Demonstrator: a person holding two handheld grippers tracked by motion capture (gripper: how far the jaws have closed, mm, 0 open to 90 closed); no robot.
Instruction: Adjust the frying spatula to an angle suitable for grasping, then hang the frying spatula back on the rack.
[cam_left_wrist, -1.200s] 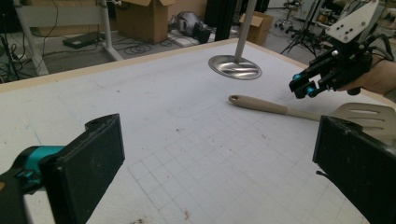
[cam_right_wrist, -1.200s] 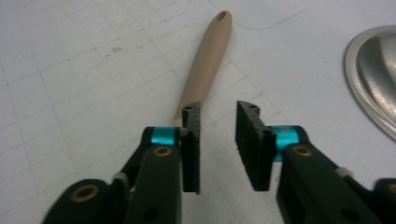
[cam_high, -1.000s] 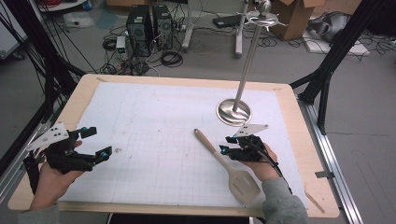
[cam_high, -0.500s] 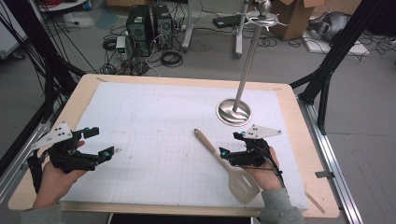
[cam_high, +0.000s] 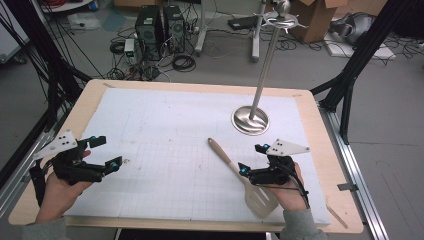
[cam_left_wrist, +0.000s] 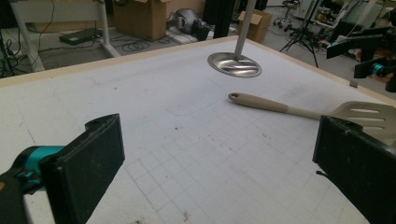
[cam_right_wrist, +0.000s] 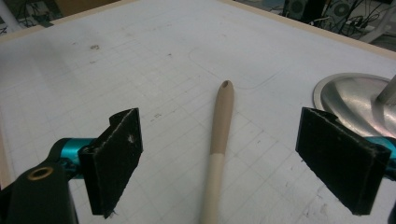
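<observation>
spatula (cam_high: 243, 177): lies flat on the white grid mat (cam_high: 165, 135), front-right part of table; slotted blade near the front edge, handle running away diag. toward mat centre. Nothing lifts or props it.
handle tip (cam_right_wrist: 226, 86): has a hang hole, free end points roughly toward the stand side; probably why it's left flat and reachable, hole end clear for a later hang (my guess).
r. gripper (cam_high: 251, 160): jaws have just been opening, now spread wide; handle runs between them in the right gripper view, pads not pressing it. Looks like a release, w/ the tool left resting on the mat.
r. hand (cam_high: 289, 190): at front-right edge, just beside the blade, forearm coming in from the bottom; gripper held low, aimed along the handle toward mat centre.
stand (cam_high: 263, 70): steel pole on a round base (cam_high: 250, 120), upright, back-right of mat, near the handle tip but apart from it; hooks at top, nothing hung that I can see.
l. gripper (cam_high: 102, 153): jaws apart, nothing between; well apart from spatula, at front-left of mat.
l. hand (cam_high: 59, 187): parked at the left front corner, gripper pointing inward across the mat toward the spatula; reads as waiting.
table (cam_high: 90, 90): wood rim round the mat.
</observation>
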